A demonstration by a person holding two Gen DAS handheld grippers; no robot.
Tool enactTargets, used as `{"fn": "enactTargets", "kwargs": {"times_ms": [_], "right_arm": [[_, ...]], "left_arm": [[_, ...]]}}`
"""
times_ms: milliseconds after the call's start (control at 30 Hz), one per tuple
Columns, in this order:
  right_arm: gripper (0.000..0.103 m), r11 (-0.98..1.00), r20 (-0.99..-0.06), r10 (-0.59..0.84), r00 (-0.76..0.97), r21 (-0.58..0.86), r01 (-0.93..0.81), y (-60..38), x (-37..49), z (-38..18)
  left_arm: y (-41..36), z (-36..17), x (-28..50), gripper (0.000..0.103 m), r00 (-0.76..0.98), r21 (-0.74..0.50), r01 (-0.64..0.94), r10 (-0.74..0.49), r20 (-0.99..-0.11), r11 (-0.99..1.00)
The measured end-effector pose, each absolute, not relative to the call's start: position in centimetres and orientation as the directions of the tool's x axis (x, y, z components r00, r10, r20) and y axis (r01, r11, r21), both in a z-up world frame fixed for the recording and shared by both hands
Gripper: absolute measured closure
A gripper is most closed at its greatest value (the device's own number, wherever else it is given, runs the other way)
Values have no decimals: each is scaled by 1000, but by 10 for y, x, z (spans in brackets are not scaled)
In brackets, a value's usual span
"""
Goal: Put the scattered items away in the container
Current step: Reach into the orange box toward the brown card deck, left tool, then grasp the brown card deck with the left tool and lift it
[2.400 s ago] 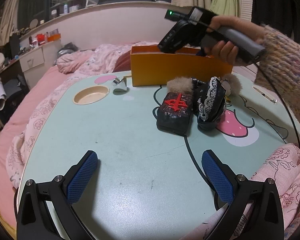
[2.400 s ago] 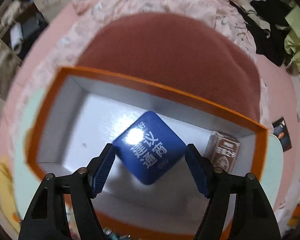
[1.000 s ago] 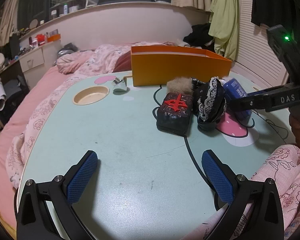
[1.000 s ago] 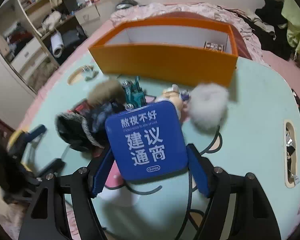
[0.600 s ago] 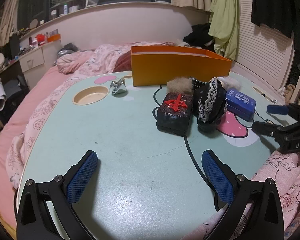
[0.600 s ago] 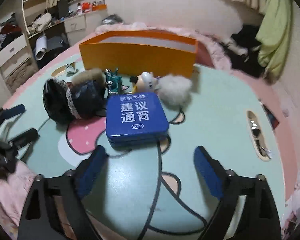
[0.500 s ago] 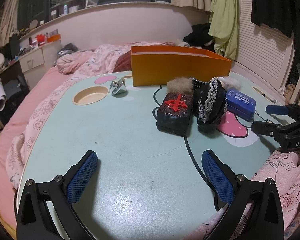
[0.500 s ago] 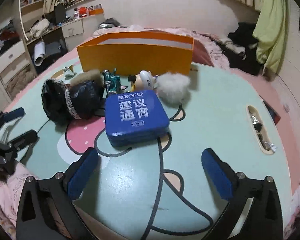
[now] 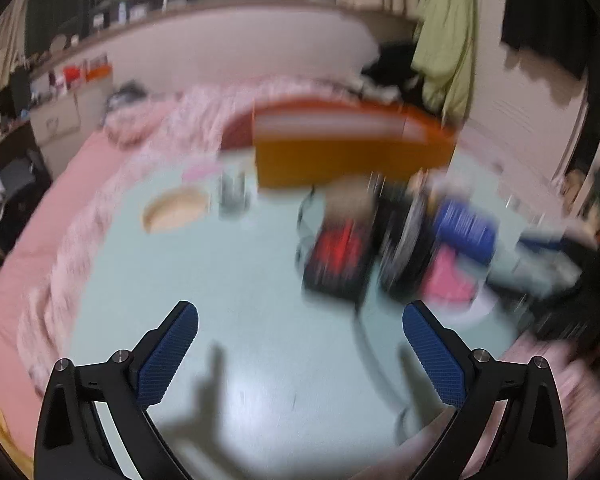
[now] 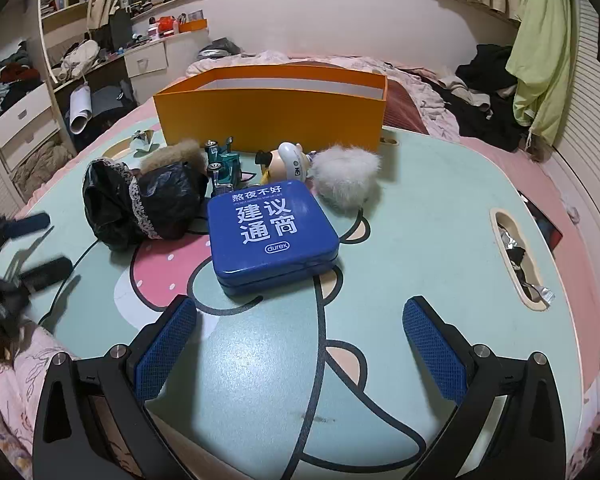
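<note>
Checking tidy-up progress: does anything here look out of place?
Yes. The blue tin lies flat on the table, outside the orange box, with both grippers open and empty. The other clutter also sits outside.

Mint table bearing blue tin

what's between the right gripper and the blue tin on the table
Nothing: in the right wrist view only bare table with its printed cartoon lines lies between the open right gripper and the blue tin.

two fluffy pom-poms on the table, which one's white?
The white pom-pom, right of the blue tin in the right wrist view. The other pom-pom is brown, tucked behind the black lace-trimmed pouch.
</note>
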State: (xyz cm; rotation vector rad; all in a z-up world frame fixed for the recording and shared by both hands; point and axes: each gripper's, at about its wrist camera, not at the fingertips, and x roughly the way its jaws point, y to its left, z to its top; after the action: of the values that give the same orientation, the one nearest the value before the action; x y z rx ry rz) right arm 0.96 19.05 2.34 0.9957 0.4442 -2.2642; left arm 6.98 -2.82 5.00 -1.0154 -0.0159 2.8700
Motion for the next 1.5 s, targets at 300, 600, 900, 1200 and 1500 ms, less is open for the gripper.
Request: {"fn": "enactTargets", "kwargs": {"times_ms": [300, 600, 900, 1200, 1500], "right_arm": [[0, -755, -747, -406, -527, -52, 654, 191, 10, 22], [0, -751, -738, -420, -528, -44, 659, 193, 10, 19], [0, -770, -730, -416, -542, -34, 637, 196, 10, 17], [0, -772, -730, -415, -543, -33, 634, 193, 10, 16], [0, -777, -730, -411, -546, -33, 628, 193, 10, 16]], "left_arm": [[28, 133, -60, 30, -648, -163, -263, 299, -701, -951], [108, 70, -191, 57, -379, -164, -177, 221, -898, -970], [121, 29, -226, 57, -282, -236, -95, 254, -925, -967], [98, 31, -219, 65, -332, -185, -111, 211, -919, -977], [101, 38, -229, 42, -369, -81, -134, 126, -921, -988]]}}
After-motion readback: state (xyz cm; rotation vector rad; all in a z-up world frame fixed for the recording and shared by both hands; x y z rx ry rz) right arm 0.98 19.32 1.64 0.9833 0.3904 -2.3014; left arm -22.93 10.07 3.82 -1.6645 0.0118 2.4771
